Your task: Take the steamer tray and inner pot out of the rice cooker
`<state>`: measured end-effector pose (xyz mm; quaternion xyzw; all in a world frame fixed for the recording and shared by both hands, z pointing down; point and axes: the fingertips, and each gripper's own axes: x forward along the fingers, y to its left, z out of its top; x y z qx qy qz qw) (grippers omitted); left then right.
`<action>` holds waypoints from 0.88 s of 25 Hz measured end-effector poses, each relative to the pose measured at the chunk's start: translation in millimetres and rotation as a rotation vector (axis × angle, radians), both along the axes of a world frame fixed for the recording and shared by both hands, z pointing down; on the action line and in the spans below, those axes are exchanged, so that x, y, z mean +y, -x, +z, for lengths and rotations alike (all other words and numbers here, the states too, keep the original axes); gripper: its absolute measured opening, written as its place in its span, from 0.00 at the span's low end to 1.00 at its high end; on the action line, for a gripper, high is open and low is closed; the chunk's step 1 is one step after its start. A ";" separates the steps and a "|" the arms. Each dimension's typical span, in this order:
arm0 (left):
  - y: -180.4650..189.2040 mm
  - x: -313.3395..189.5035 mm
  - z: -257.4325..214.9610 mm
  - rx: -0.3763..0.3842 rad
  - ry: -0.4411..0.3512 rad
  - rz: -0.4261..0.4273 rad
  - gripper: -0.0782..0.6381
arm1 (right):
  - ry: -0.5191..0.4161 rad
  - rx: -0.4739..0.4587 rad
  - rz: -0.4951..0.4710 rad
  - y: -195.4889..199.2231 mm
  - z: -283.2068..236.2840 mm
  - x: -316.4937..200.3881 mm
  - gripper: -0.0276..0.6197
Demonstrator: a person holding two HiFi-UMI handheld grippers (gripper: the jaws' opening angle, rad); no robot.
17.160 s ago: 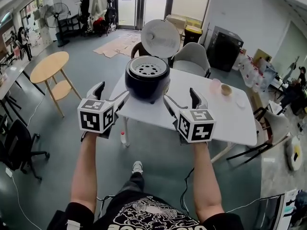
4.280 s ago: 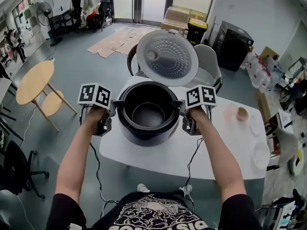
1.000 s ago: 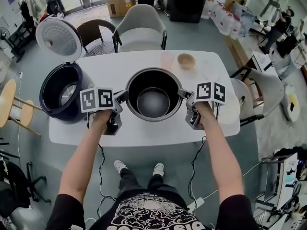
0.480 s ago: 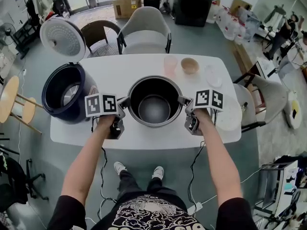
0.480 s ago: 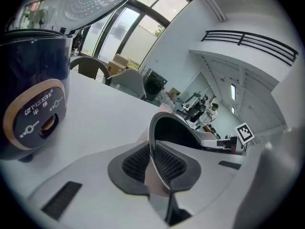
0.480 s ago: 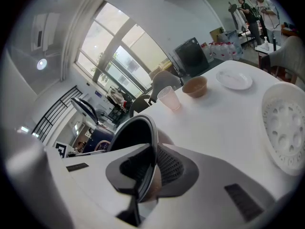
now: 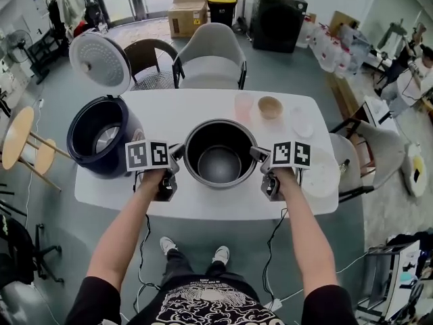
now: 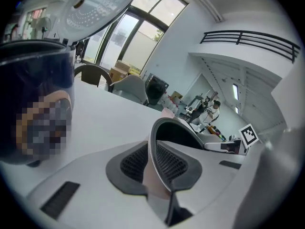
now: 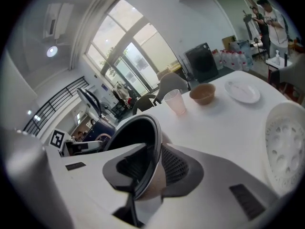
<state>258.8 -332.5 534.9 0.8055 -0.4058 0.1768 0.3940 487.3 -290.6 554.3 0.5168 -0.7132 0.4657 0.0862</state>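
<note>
I'm seeing the round, smooth metal pot (image 7: pixel 218 153) sitting mid-frame on the white bench (image 7: pixel 203 107). My left fingers (image 8: pixel 133 162) are pinching its thin rim, while my right fingers (image 9: pixel 180 168) are just loosening around it, both angling downward.

The inner pot (image 7: pixel 218 153) stood empty at the middle of the white table (image 7: pixel 183 110). The rice cooker (image 7: pixel 101 137) sat at the table's left end with its lid (image 7: pixel 100 63) up. The left gripper (image 7: pixel 176 153) met the pot's left rim and the right gripper (image 7: pixel 256 154) its right rim. The right jaws had just been opening, with the rim between them. Beyond the pot stood 1 pink cup (image 7: pixel 243 105), 1 bowl (image 7: pixel 270 107) and 1 plate (image 7: pixel 301 122). The steamer tray (image 7: pixel 322 173) lay at the right end.
</note>
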 end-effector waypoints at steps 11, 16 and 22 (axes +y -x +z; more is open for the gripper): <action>2.8 36.4 -108.3 -0.133 -0.275 -0.006 0.17 | -0.221 0.198 -0.106 10.8 -95.1 23.1 0.16; 1.7 63.2 -167.2 -0.165 -0.400 0.012 0.17 | -0.370 0.282 -0.148 34.0 -164.4 35.1 0.16; 14.2 76.9 -215.5 -0.179 -0.532 0.072 0.16 | -0.512 0.319 -0.116 68.7 -224.6 50.6 0.12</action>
